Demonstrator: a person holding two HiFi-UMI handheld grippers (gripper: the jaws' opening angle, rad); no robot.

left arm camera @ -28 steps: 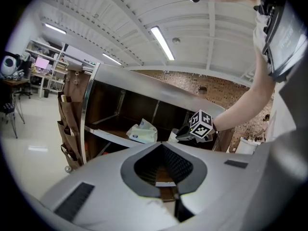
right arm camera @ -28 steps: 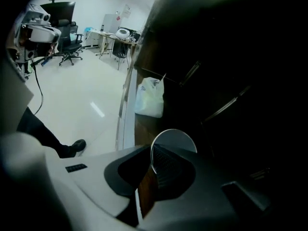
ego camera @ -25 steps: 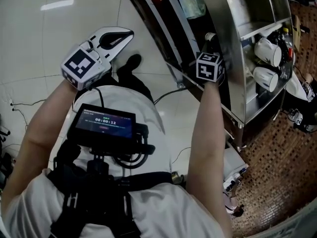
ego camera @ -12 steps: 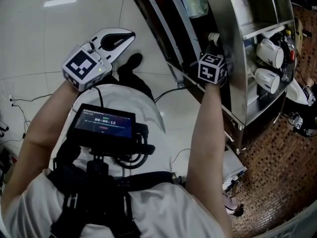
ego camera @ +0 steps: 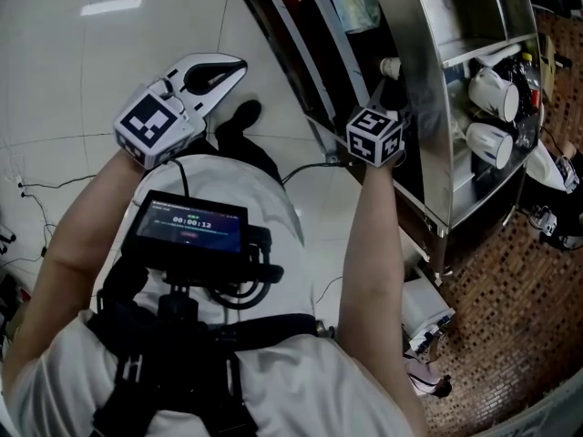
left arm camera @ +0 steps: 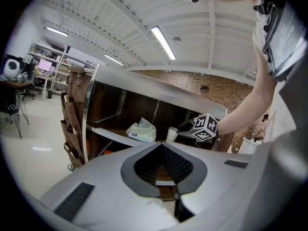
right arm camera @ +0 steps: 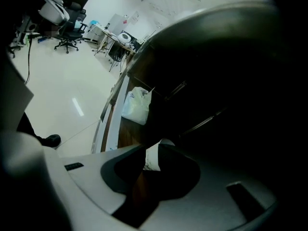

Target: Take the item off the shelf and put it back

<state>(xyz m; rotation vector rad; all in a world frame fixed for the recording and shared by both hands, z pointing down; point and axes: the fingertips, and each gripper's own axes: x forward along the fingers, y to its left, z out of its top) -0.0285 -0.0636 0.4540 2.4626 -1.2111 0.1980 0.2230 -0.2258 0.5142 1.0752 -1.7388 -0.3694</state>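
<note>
While right tongs (right arm camera: pixel 151 148) reach into shelf (left arm camera: pixel 107 133), white paper cup (right arm camera: pixel 153 161) stands upright on shelf board, in line with gap between tong tips. Right tongs have just been opening; now parted, not clamped on cup. Tissue pack (left arm camera: pixel 142 130) lies on same shelf board, beside cup, nearer shelf's open end. Left tongs (ego camera: pixel 235 64) held well clear of shelf, over pale tiled floor (ego camera: pixel 109 53); tips together, closed on nothing.
</note>
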